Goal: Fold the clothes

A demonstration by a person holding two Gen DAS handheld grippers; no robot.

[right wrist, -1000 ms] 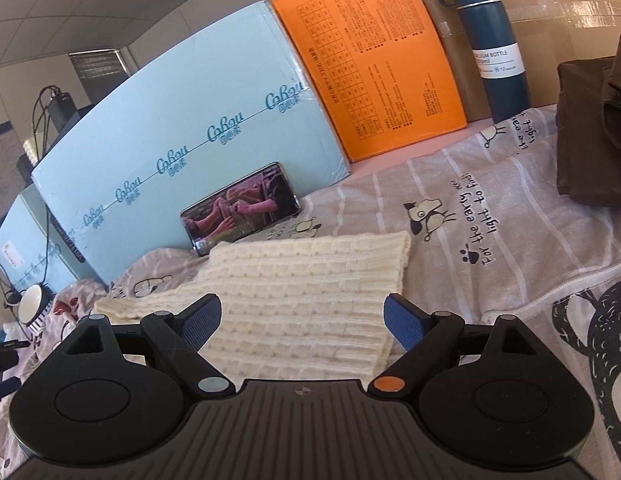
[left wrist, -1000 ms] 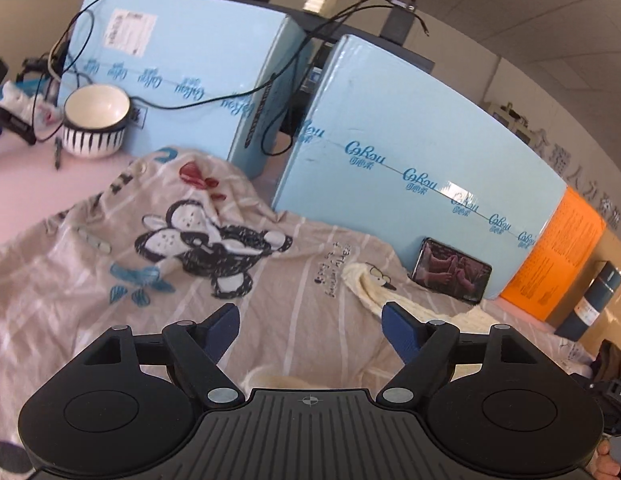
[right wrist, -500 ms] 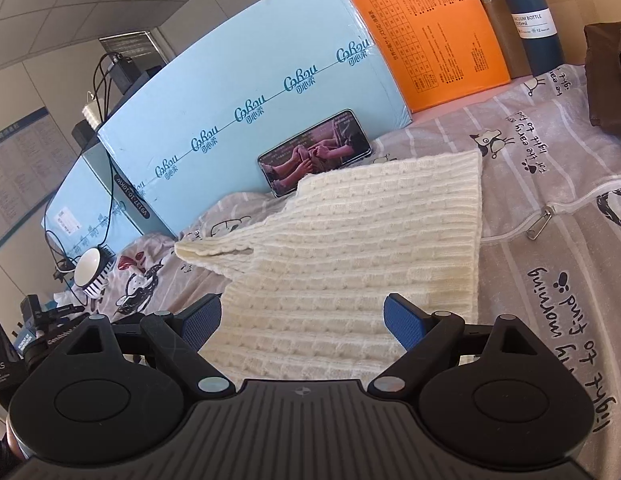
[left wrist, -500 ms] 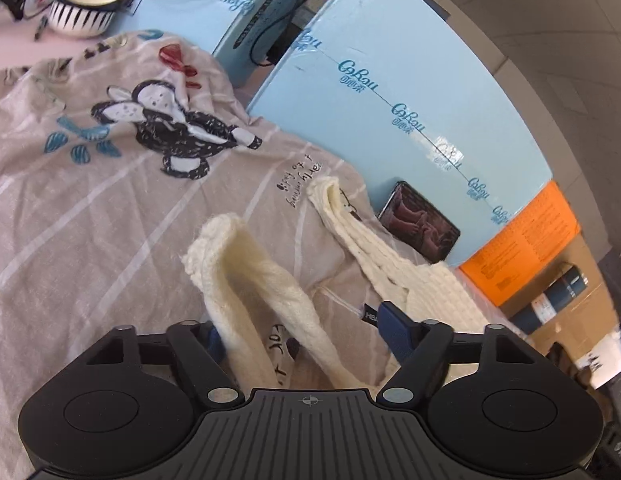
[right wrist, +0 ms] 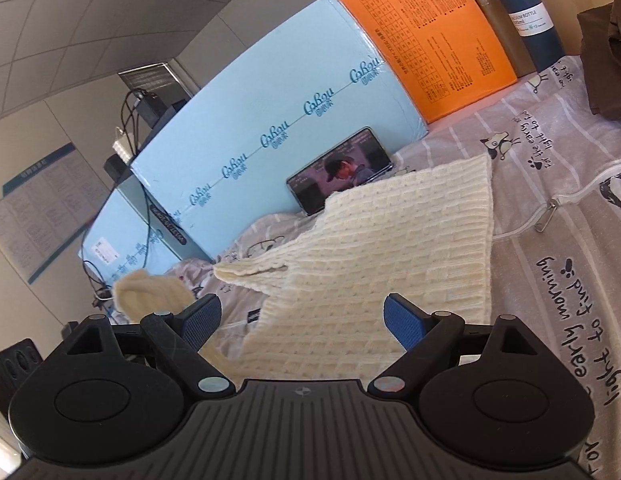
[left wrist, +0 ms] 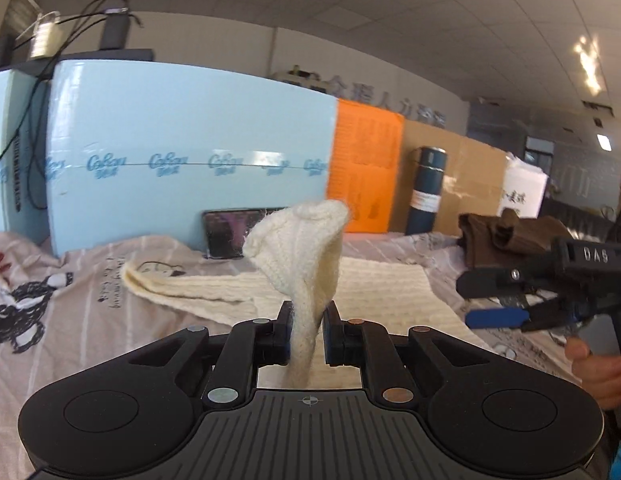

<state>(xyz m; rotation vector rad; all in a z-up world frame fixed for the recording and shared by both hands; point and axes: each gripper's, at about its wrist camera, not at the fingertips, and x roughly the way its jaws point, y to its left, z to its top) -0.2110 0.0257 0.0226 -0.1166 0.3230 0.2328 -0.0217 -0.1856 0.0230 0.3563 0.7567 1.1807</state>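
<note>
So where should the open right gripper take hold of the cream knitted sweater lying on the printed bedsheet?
Probably the straight ribbed hem edge of the cream knitted sweater, coming in low from the near side. That edge lies flat and free on the printed bedsheet, while the left gripper has just closed on one sleeve. The right gripper is open, with nothing between its pads.

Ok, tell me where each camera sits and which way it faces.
Left wrist: on the left gripper, looking level across the bed at the blue boards; its jaws have just closed on a cream sweater sleeve; the right gripper and a hand show.
Right wrist: on the right gripper, jaws open, looking down over the sweater body.
Shared: sweater, phone, orange board, bottle.
</note>
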